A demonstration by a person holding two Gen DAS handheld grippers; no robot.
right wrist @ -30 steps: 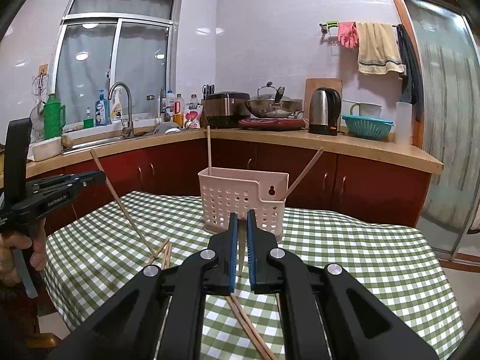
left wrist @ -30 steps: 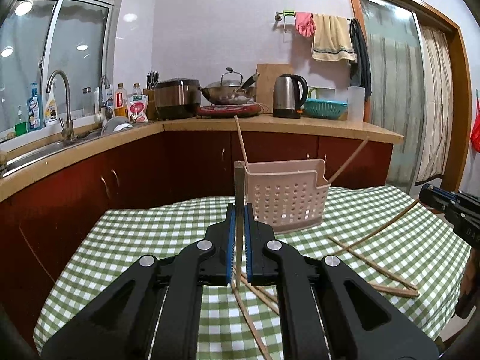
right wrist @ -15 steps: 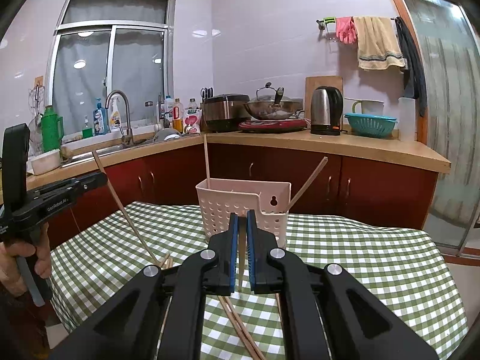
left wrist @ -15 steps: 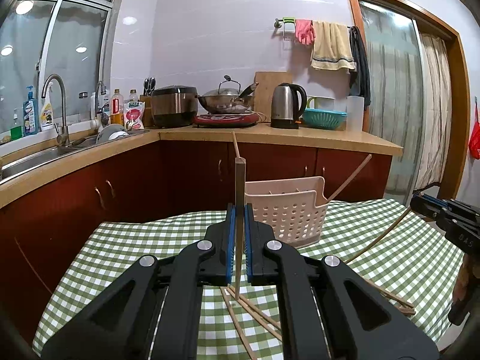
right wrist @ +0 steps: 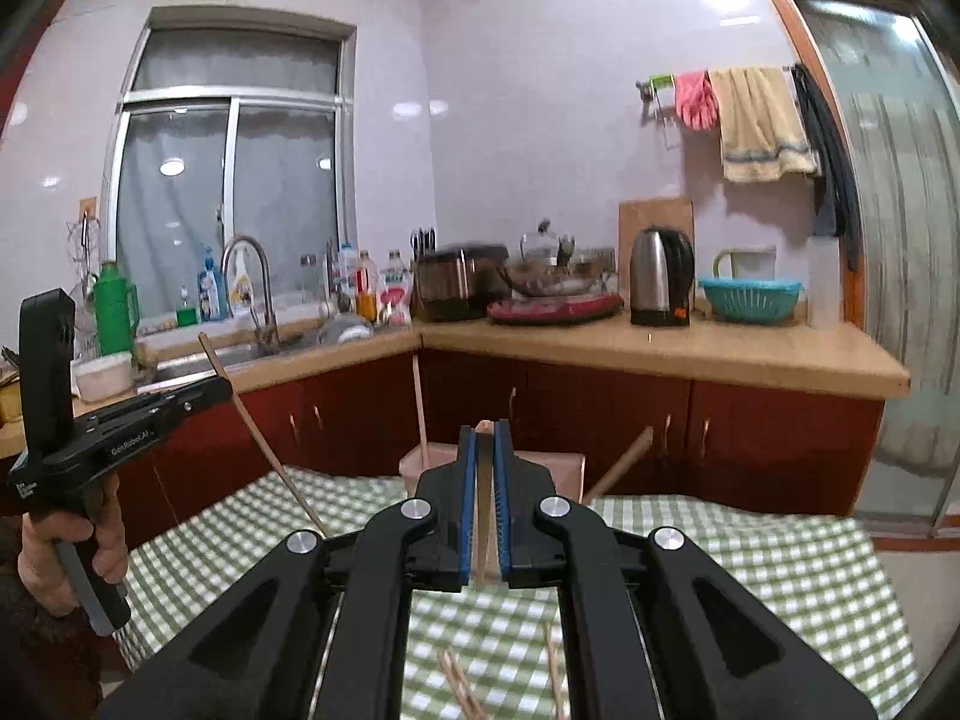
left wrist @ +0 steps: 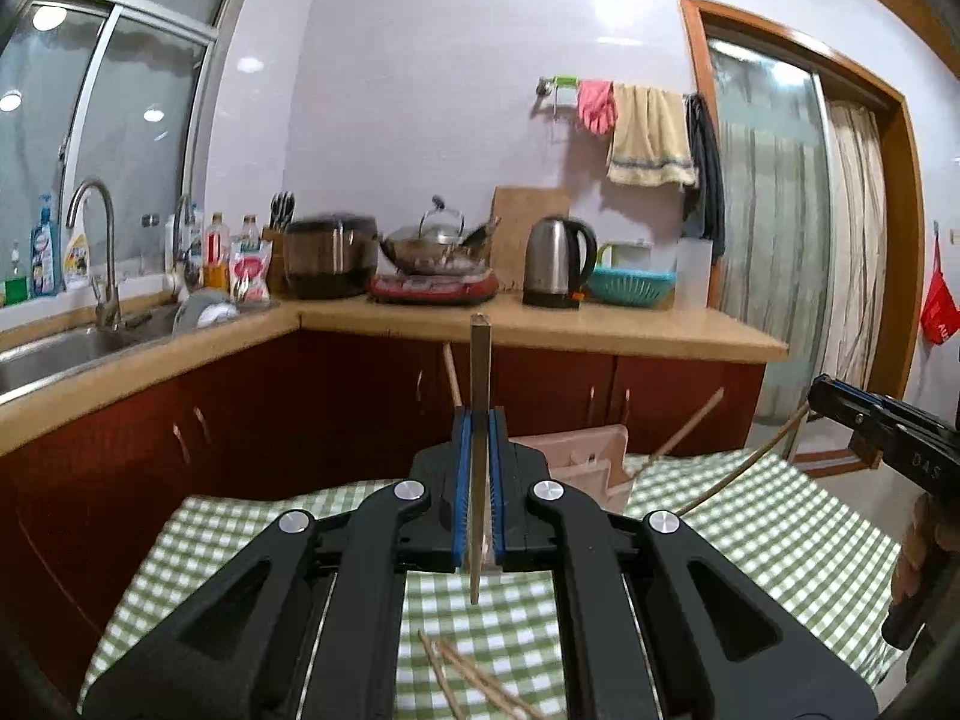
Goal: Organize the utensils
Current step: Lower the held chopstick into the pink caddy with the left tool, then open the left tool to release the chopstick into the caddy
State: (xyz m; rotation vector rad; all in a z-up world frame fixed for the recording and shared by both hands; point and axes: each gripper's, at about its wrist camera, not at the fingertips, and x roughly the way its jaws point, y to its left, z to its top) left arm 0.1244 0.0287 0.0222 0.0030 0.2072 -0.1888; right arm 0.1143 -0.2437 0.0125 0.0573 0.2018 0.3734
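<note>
I have two tools, left [left wrist: 479, 468] and right [right wrist: 485, 480], each pinching one chopstick [left wrist: 480, 372] (left body reads "GenRobot.AI").

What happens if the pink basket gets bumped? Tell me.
The basket looks like thin perforated plastic, so probably light and apt to slide on the checked cloth. Two chopsticks lean out above its rim; a knock would likely rattle or shift them. It seems narrow front to back, so it might tip.

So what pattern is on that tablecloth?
Green and white checks on the tablecloth, clearest in the right wrist view.
</note>
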